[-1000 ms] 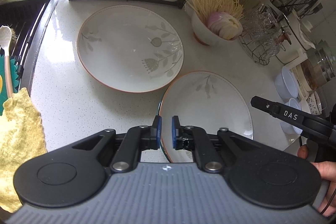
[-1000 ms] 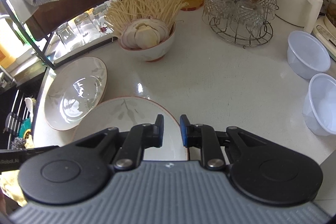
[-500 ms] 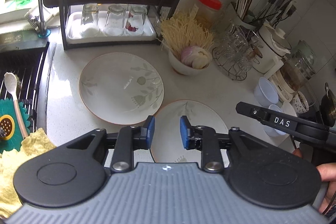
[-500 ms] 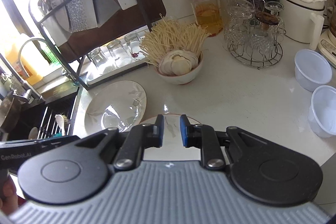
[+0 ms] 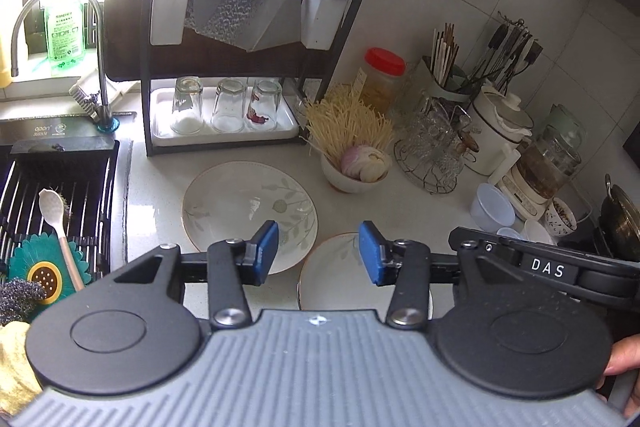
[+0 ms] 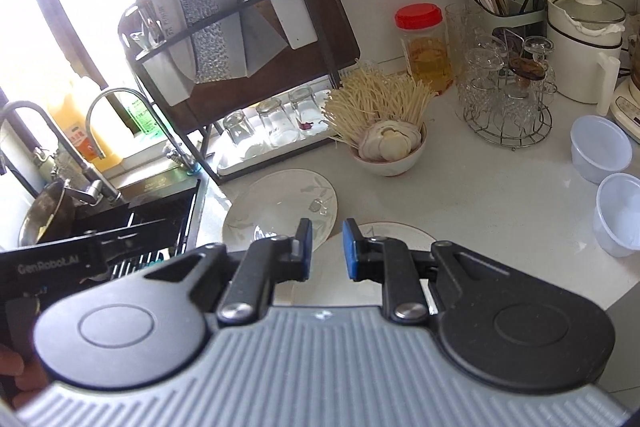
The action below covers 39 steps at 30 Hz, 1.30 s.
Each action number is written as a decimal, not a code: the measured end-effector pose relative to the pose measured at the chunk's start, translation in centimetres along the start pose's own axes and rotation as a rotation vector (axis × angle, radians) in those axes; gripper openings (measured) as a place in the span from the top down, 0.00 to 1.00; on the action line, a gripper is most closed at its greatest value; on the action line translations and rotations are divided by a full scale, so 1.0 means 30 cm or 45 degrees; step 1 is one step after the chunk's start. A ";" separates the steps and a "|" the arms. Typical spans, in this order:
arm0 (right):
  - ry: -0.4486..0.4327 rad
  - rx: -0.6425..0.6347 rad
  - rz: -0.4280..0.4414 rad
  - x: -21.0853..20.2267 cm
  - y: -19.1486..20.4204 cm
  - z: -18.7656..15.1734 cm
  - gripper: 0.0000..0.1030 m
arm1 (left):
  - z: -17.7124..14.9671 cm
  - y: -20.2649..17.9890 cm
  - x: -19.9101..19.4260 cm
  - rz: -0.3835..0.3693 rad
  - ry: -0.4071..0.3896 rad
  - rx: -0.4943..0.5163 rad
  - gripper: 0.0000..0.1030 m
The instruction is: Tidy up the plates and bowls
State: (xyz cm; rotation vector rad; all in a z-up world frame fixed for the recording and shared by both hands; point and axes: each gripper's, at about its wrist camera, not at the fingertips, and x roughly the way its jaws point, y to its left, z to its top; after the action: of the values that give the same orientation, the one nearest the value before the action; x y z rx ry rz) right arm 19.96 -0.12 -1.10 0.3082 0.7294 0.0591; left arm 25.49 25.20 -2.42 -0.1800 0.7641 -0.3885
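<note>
Two white plates with a grey leaf pattern lie on the white counter. The larger plate point(image 5: 248, 211) is at centre, also in the right wrist view point(image 6: 280, 207). The smaller plate point(image 5: 332, 275) lies in front of it, partly hidden by my grippers, and shows in the right wrist view point(image 6: 396, 233). A white bowl of noodles and onion point(image 5: 356, 167) stands behind them point(image 6: 390, 151). My left gripper point(image 5: 318, 253) is open and empty, high above the plates. My right gripper point(image 6: 326, 249) is slightly open and empty, also held high.
A black dish rack point(image 5: 248, 47) with three upturned glasses stands at the back. The sink point(image 5: 52, 203) with a spoon and sponges is at left. A glass stand point(image 6: 508, 103), red-lidded jar point(image 6: 424, 47), utensil holders, a white pot and two plastic cups point(image 6: 600, 151) crowd the right.
Both grippers have risen well above the counter, so the plates look smaller. The left jaws have opened from nearly shut to wide. The right jaws have opened slightly.
</note>
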 end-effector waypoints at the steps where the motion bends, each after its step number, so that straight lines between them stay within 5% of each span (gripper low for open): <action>1: -0.006 -0.009 0.003 -0.008 0.012 -0.002 0.80 | -0.005 0.005 -0.010 -0.002 -0.013 0.004 0.51; 19: -0.021 -0.070 0.017 -0.070 0.094 -0.085 0.80 | -0.080 0.038 -0.030 0.024 0.013 0.037 0.51; 39: 0.020 -0.203 0.222 -0.104 -0.145 -0.036 0.80 | -0.176 -0.258 0.017 0.167 0.007 -0.050 0.47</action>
State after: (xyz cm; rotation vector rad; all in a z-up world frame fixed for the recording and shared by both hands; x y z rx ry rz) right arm 16.67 -4.48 -1.13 0.2185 0.7075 0.2842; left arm 19.98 17.82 -4.20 -0.1647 0.7847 -0.2498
